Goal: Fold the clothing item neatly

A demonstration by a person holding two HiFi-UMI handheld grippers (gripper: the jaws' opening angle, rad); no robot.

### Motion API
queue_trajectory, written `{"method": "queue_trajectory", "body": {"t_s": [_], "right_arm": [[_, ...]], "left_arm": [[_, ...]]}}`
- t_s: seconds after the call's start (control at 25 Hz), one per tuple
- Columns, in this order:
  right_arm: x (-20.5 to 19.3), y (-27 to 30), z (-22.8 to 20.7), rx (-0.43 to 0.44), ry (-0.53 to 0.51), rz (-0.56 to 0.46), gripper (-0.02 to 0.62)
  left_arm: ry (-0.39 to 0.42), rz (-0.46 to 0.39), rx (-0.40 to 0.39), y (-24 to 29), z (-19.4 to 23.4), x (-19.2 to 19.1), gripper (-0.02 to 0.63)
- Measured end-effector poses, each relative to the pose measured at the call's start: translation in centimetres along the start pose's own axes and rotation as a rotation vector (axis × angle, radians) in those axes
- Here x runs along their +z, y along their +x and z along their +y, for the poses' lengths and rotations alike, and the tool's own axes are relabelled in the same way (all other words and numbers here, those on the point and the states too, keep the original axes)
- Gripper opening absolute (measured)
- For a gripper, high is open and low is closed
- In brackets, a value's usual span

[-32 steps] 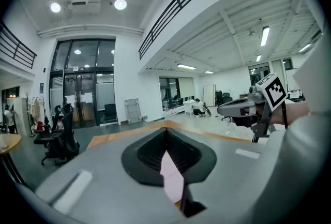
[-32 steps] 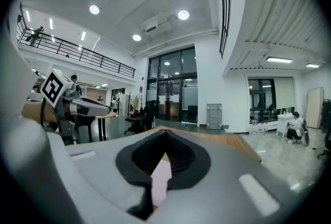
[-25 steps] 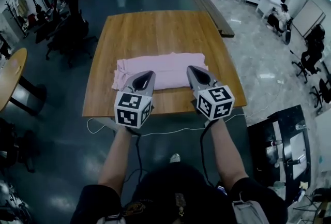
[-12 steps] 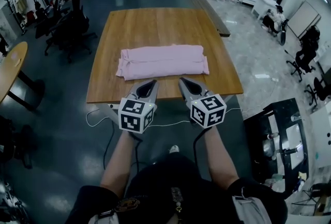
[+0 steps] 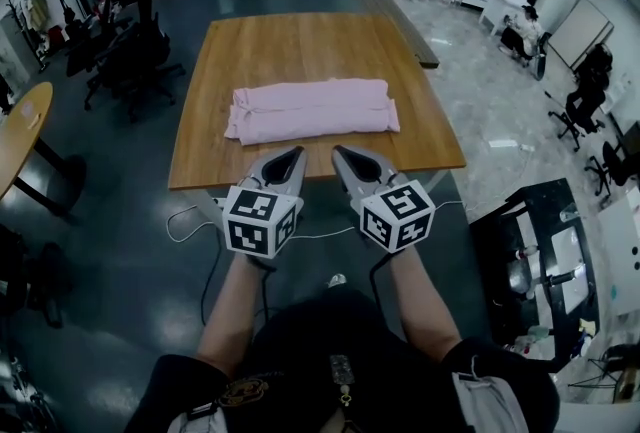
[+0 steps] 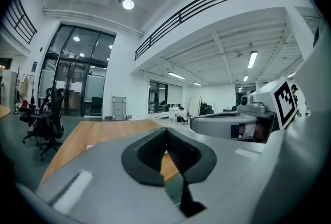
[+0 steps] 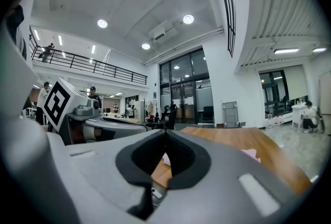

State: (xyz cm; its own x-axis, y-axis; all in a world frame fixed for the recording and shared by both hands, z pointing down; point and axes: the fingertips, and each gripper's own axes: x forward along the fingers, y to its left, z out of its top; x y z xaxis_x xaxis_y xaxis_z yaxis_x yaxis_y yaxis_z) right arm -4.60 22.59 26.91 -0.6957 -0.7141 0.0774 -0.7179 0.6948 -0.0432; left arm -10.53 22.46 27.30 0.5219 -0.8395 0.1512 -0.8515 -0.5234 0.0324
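A pink garment (image 5: 312, 109) lies folded into a long band across the middle of the wooden table (image 5: 270, 46). Both grippers hover side by side off the table's near edge, clear of the cloth. My left gripper (image 5: 291, 154) is shut with nothing in it, and in its own view (image 6: 166, 130) the jaws meet tip to tip. My right gripper (image 5: 339, 152) is shut and empty too, and its own view (image 7: 165, 131) shows the jaws meeting, with a sliver of pink cloth (image 7: 164, 159) beyond them.
A white cable (image 5: 315, 234) runs over the floor under the table's near edge. Office chairs (image 5: 130, 51) stand left of the table beside a round table (image 5: 22, 136). A dark cart (image 5: 545, 256) sits at the right. People sit at far right.
Both grippers drew back from over the garment's near edge to off the table's front, and came closer together. The garment stays folded on the table.
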Motion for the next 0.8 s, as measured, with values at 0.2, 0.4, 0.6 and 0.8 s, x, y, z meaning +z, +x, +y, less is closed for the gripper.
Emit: {"method": "queue_trajectory", "body": {"t_s": [0.2,0.4,0.6,0.8], "right_arm": [[1.4,-0.8,1.2,0.012,-0.007,-0.034,0.002],[1.6,-1.2,2.3,0.021,-0.012,-0.045,0.002],[1.4,-1.4,2.6,0.011,-0.001,-0.045,0.002],[1.2,-1.5,2.9,0.003,0.003,-0.045,0.002]], "left_arm": [[0.0,-0.007,0.0,-1.1,-0.6,0.3,0.007],[0.0,-0.012,-0.001,-2.1,-0.8,0.2,0.008],[0.003,-0.01,-0.004,-2.6,-1.1,0.3,0.008],[0.007,-0.008,-0.01,-3.0,-1.2,0.2,0.007]]}}
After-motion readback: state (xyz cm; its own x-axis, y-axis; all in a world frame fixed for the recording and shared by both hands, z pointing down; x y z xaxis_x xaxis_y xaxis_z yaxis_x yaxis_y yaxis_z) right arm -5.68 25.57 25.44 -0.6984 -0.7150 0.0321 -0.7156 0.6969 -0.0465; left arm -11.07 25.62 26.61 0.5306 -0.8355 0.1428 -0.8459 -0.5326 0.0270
